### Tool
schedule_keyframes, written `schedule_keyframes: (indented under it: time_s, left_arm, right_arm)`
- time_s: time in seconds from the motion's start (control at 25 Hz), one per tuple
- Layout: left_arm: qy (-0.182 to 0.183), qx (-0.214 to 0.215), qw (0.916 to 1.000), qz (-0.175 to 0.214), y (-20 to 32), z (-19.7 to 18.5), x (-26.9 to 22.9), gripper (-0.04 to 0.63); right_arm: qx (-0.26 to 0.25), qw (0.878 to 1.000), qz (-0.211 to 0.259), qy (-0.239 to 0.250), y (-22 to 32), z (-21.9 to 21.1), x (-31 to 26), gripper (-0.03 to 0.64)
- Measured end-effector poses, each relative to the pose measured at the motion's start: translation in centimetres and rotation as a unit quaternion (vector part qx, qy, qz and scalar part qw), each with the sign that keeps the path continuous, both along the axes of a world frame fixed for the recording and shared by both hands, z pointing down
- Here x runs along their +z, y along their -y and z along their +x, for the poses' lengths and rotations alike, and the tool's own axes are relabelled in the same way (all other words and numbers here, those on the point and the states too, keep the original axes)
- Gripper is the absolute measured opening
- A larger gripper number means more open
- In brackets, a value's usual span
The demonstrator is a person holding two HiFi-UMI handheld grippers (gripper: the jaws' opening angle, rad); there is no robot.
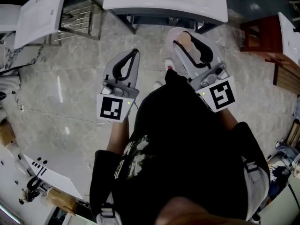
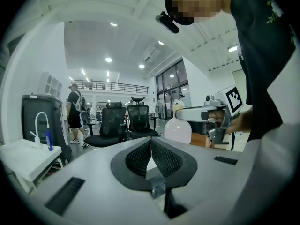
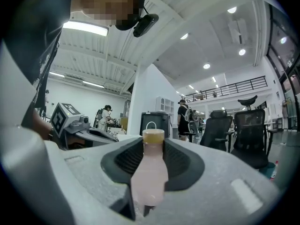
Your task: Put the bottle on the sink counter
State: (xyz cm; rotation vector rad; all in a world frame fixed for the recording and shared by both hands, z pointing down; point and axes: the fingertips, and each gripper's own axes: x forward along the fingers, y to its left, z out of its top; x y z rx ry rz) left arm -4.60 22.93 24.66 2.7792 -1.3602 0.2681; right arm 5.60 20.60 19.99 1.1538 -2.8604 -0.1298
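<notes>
The right claw (image 3: 153,144) is clamped on the bottle (image 3: 149,175), a pale pink one with a tan cap, its pads pressing the body while the neck and cap stand up between them. The left claw (image 2: 151,146) is closed on nothing, its pads meeting.

The step in hand looks like the carry to the sink bench (image 1: 140,0), which lies at 12 o'clock in the head view, just beyond the bottle. To do it well, I would keep the bottle upright and bring it over a flat part of the white top beside the basin, not over the bowl. The base should sit flat before the grip opens. The left claw should stay wide of the path.

The floor (image 1: 70,102) is grey marble-look tile with a thin cable (image 1: 51,118) trailing at 9 o'clock. A second white basin unit (image 1: 37,8) stands at 10 o'clock, and a dark wooden cabinet (image 1: 262,36) at 2 o'clock. The gripper views show a bright, high-ceilinged hall with office chairs (image 2: 112,121) and people standing far off.
</notes>
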Motion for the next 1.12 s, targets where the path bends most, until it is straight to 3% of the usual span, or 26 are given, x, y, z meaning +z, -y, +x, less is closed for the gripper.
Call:
schedule_keyframes:
  time_s: [0.24,0.84,1.12]
  left_arm:
    - [0.002,-0.022,0.9997,0.014,3.8,0.9,-1.9,0.014]
    - [-0.013,-0.049,0.9987,-0.007,11.5,6.2,0.1,0.014]
    - [-0.016,-0.055,0.9983,-0.010,14.3,6.2,0.9,0.014]
  right_arm:
    - [-0.034,0.999,0.001,-0.002,4.1,-0.2,-0.4,0.123]
    - [-0.099,0.995,0.001,-0.004,11.8,2.0,1.5,0.123]
    - [-0.093,0.996,-0.007,0.000,14.1,2.6,2.2,0.123]
